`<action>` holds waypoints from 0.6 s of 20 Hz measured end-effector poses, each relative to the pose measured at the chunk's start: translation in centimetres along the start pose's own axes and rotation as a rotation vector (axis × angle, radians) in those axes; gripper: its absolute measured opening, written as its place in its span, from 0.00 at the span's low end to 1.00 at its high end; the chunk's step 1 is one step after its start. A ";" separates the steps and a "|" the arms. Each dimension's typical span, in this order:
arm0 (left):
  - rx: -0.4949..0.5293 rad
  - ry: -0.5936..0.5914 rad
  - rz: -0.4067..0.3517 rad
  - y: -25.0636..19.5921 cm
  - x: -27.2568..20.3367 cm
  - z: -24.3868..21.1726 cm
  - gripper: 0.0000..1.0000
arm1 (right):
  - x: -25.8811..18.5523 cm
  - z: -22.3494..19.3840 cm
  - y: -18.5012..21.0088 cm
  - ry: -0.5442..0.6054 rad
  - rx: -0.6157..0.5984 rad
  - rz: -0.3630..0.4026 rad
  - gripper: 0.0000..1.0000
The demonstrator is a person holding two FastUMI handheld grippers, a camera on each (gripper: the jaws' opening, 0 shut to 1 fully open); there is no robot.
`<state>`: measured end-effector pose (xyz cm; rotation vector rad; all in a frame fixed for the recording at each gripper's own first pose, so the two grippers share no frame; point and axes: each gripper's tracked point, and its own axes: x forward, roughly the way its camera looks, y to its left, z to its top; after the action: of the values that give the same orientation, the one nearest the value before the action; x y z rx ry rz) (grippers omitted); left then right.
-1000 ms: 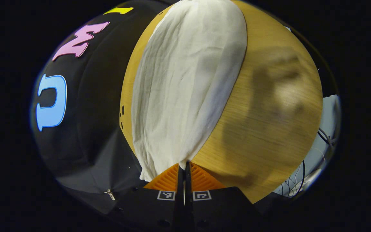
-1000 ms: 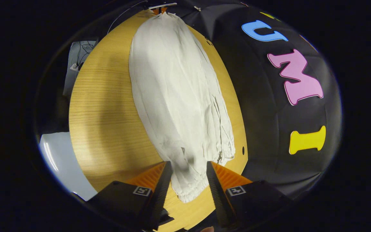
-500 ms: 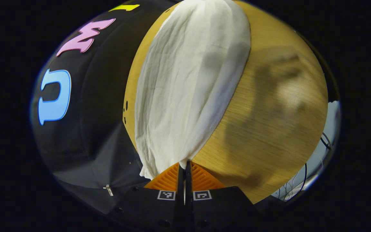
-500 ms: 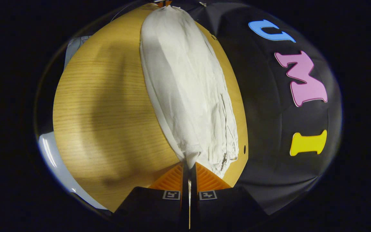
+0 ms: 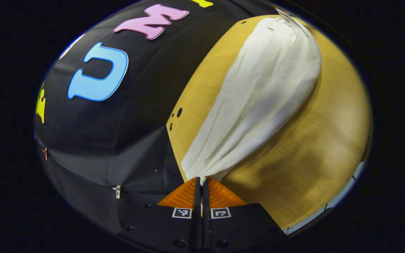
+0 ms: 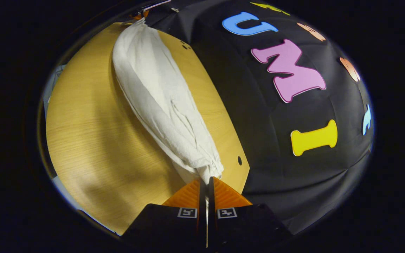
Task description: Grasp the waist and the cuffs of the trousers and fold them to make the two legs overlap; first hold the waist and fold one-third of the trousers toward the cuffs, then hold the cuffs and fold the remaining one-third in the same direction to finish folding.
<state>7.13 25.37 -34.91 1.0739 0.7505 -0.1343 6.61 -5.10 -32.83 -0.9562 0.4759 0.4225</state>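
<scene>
The cream trousers [image 5: 258, 95] hang as one long bundle between my two grippers, over the wooden table [image 5: 311, 147]. My left gripper [image 5: 201, 180] is shut on the near end of the cloth, which fans out from its fingertips. In the right gripper view the trousers [image 6: 160, 95] run from my right gripper [image 6: 206, 179], shut on a bunched, gathered end, to the far end. There the left gripper [image 6: 137, 14] shows small at the top. The cloth sags in the middle and casts a shadow on the table [image 6: 93, 140].
The black booth wall [image 5: 118, 140] stands close behind the table's far edge [image 6: 223, 116]. Small holes [image 5: 179, 112] mark the tabletop near that edge. A pale floor strip [image 5: 329, 214] shows past the table's near edge.
My right gripper has shut on its end of the trousers. Both grippers have since lifted and swung toward the booth wall, and the flat cloth has drawn into a narrower hanging bundle.
</scene>
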 end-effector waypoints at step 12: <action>-0.171 0.048 -0.073 4.2 9.1 4.1 0.05 | 9.7 1.8 -3.7 0.096 0.294 0.018 0.06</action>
<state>17.83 26.31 -36.28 0.8906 0.8301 -0.1050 16.88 -4.24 -34.87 -0.6901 0.6157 0.3133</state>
